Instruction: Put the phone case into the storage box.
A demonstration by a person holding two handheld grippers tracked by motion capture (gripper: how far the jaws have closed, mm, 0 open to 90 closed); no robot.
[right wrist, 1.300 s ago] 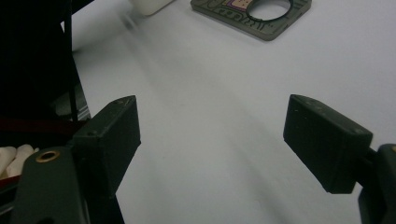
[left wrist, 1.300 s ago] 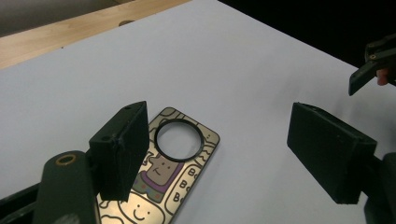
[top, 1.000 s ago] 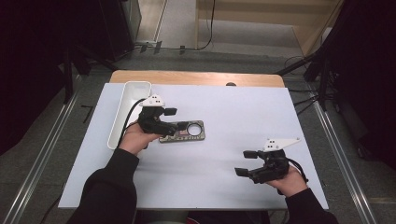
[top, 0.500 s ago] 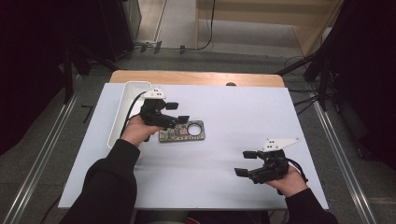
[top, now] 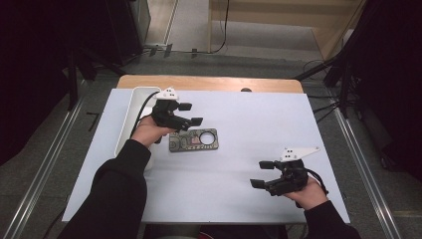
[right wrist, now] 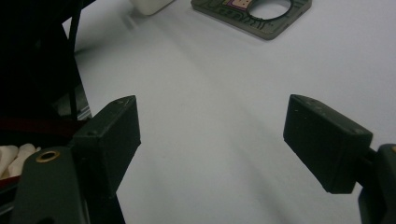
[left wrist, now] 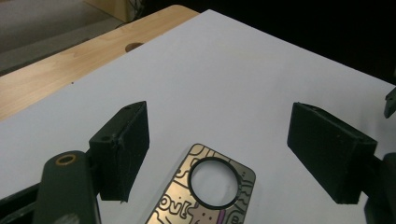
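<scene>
A dark metal plate (top: 194, 140) with a round hole and engraved patterns lies flat on the white sheet. My left gripper (top: 191, 113) hovers just beyond its far left part, open, nothing between its jaws. In the left gripper view the plate (left wrist: 177, 205) lies on the sheet low between the spread jaws of the left gripper (left wrist: 219, 121). My right gripper (top: 262, 174) rests near the front right of the table, open and empty. In the right gripper view, the right gripper (right wrist: 212, 116) points across the sheet at the plate (right wrist: 261, 29) far off.
A long white tray (top: 130, 119) stands along the left side of the sheet, behind my left hand; its corner (right wrist: 149, 5) appears in the right gripper view. A strip of bare wooden tabletop (top: 209, 82) runs along the far edge.
My left hand has drifted toward the far side of the table, off the plate's left end. The plate and the right hand have stayed put.
</scene>
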